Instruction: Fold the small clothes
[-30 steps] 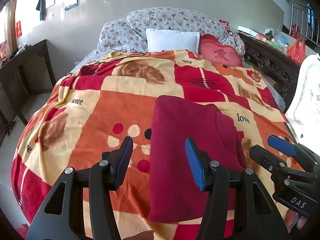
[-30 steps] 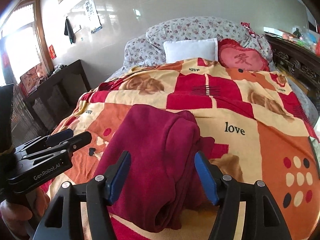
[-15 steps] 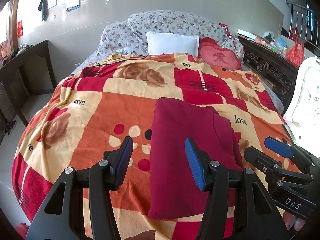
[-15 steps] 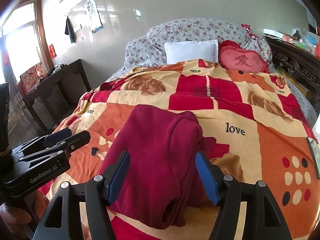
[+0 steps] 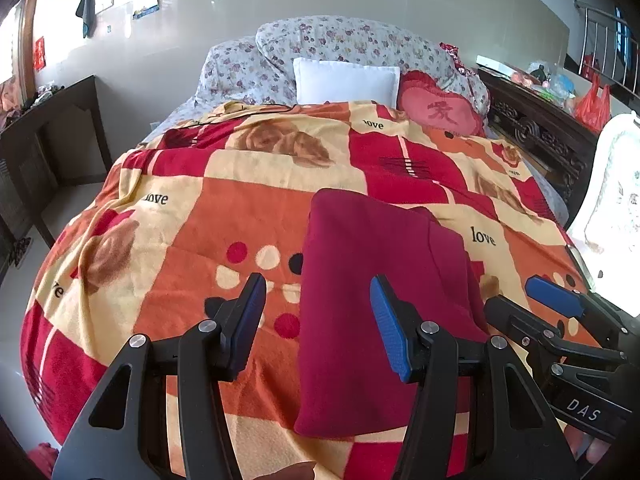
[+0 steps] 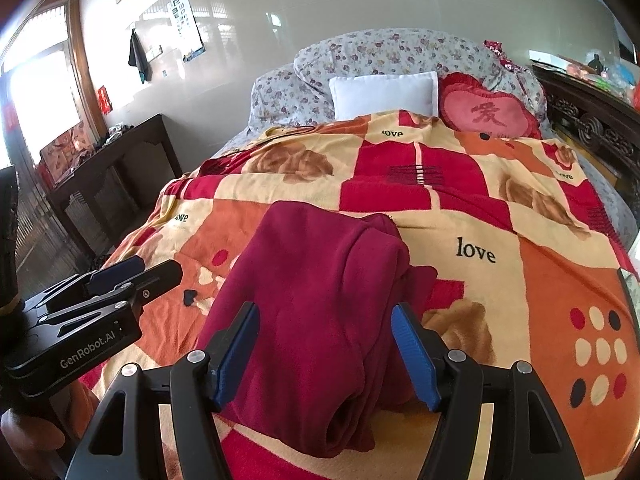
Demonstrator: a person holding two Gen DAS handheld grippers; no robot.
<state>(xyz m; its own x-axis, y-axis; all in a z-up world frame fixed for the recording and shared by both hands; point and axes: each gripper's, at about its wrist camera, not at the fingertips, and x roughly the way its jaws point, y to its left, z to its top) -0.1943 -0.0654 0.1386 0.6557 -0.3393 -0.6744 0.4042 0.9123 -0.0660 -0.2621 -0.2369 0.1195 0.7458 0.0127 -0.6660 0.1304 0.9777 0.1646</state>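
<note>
A dark red garment (image 5: 360, 300) lies folded lengthwise on the patterned blanket (image 5: 180, 248); it also shows in the right wrist view (image 6: 320, 312). My left gripper (image 5: 316, 320) is open and empty, held above the garment's near left edge. My right gripper (image 6: 326, 348) is open and empty, above the garment's near end. The right gripper shows at the right of the left wrist view (image 5: 536, 312). The left gripper shows at the left of the right wrist view (image 6: 128, 276).
A white pillow (image 5: 346, 80), a red heart cushion (image 5: 440, 112) and floral bedding (image 5: 352, 40) lie at the head of the bed. A dark wooden table (image 6: 108, 160) stands left of the bed. A carved dark cabinet (image 5: 536, 132) stands to the right.
Both grippers have drawn back slightly from the garment and stay open. The garment has not moved.
</note>
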